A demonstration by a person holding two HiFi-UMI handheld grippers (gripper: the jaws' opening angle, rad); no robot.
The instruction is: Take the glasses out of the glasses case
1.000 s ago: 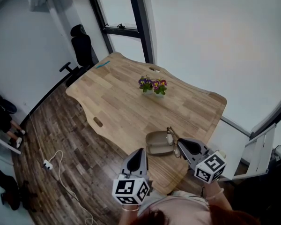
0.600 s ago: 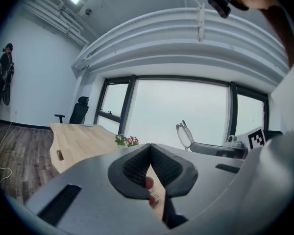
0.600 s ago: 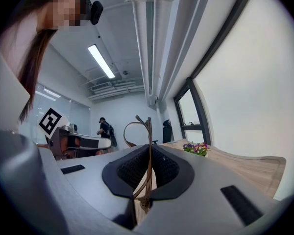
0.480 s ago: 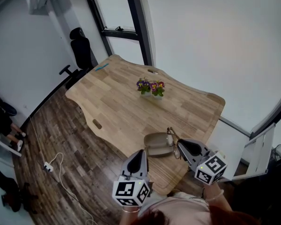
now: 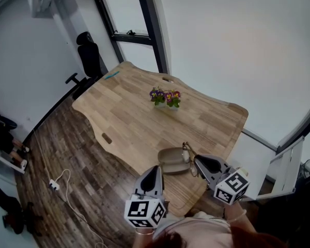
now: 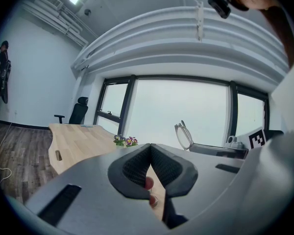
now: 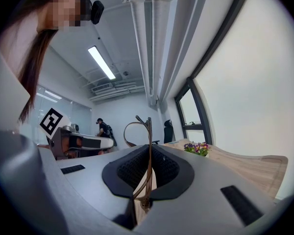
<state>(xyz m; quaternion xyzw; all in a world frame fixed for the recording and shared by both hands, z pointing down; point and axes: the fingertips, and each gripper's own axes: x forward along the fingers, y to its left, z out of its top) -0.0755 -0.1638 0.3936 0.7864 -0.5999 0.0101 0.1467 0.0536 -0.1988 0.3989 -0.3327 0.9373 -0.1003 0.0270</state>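
A tan glasses case point(image 5: 173, 160) lies open on the wooden table point(image 5: 144, 118) near its front edge. Just right of the case, the glasses point(image 5: 188, 152) are held up off the table. My right gripper point(image 5: 197, 160) is shut on them. In the right gripper view their frame point(image 7: 147, 141) stands upright, pinched between the pads of the right gripper point(image 7: 148, 177). My left gripper point(image 5: 154, 169) hovers in front of the case, shut with nothing in it. The left gripper view shows the left gripper point(image 6: 150, 161) closed and the glasses point(image 6: 183, 135) to its right.
A small pot of purple and yellow flowers point(image 5: 166, 96) stands mid-table. A blue pen point(image 5: 112, 73) lies at the far left corner. A black office chair point(image 5: 90, 49) stands beyond the table. A white cable point(image 5: 62, 184) runs over the floor on the left.
Hardly anything has changed. The right gripper still holds the glasses beside the open case, shifted slightly left; the left gripper stays where it was.
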